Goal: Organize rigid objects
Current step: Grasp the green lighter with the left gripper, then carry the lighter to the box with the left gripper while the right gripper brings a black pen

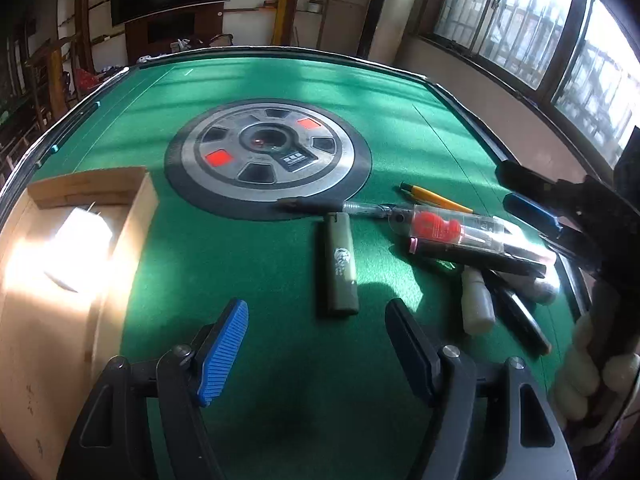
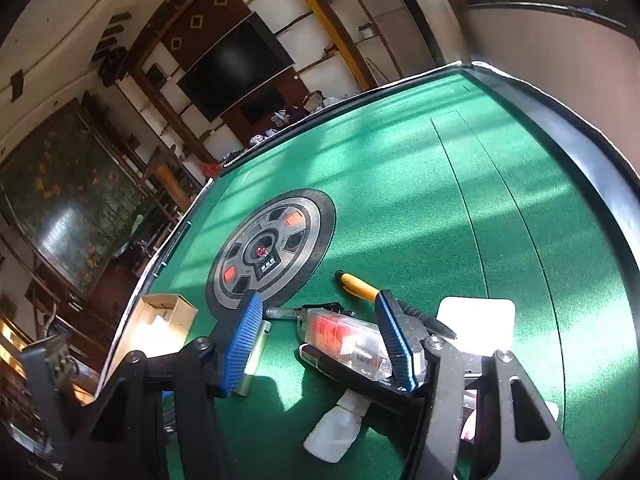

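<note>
An olive lighter (image 1: 340, 264) lies on the green table (image 1: 248, 264) just ahead of my left gripper (image 1: 316, 344), which stands open with nothing between its fingers. To its right is a pile: a clear case with a red item (image 1: 444, 228), a clear pen (image 1: 364, 209), a yellow pen (image 1: 436, 198), a white bottle (image 1: 476, 304) and a dark pen (image 1: 520, 320). My right gripper (image 2: 320, 340) is open over that pile. The clear case (image 2: 344, 340) lies between its fingers, and the left finger stands apart from it.
A wooden box (image 1: 132, 216) sits at the table's left edge in bright sun. A round dial panel (image 1: 268, 152) is set in the table's middle. A white card (image 2: 476, 320) lies past the right finger. The black raised rim (image 2: 580, 152) borders the table.
</note>
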{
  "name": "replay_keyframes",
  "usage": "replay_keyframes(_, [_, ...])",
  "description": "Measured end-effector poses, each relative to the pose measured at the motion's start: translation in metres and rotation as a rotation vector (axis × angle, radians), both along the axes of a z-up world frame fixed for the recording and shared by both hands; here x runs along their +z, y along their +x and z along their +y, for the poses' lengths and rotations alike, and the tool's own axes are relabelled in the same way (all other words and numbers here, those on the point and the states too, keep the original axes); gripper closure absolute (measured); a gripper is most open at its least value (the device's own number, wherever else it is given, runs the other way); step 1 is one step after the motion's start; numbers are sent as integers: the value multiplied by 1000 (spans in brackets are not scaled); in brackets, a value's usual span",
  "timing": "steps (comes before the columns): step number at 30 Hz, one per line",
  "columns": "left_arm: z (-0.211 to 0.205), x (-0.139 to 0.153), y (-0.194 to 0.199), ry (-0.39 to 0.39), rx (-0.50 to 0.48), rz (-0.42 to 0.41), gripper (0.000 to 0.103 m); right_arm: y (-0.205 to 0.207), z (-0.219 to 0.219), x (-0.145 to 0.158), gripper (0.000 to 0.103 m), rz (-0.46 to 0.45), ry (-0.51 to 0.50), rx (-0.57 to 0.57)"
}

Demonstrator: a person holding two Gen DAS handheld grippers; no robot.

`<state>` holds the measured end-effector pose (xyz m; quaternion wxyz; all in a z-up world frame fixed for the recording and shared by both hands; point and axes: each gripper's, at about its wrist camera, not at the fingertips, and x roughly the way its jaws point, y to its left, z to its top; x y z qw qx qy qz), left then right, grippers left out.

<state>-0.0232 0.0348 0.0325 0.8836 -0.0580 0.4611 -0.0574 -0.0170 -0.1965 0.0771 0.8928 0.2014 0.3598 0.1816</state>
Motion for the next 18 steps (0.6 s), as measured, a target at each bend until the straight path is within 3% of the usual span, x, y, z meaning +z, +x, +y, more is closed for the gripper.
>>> replay_keyframes(2, [-15,-10,19,65,-14,6,31,-1,-5,2,42,-3,29,-11])
replay_keyframes(3, [-21,-15,27,96,-32,8,47,-2,-6,2,42,-7,35,-12])
replay_keyframes(6, [-34,-21,38,176,-58,-20,83,-1,-6,3,40,-6,39,-18])
replay_keyframes(11, [-27,-16,27,133,-58,-15,83,4,-8,-6,39,39,75,-16])
replay_keyframes(18, [17,25,-32,-84,-20,-94,82,3,-1,-10,39,24,32,-6])
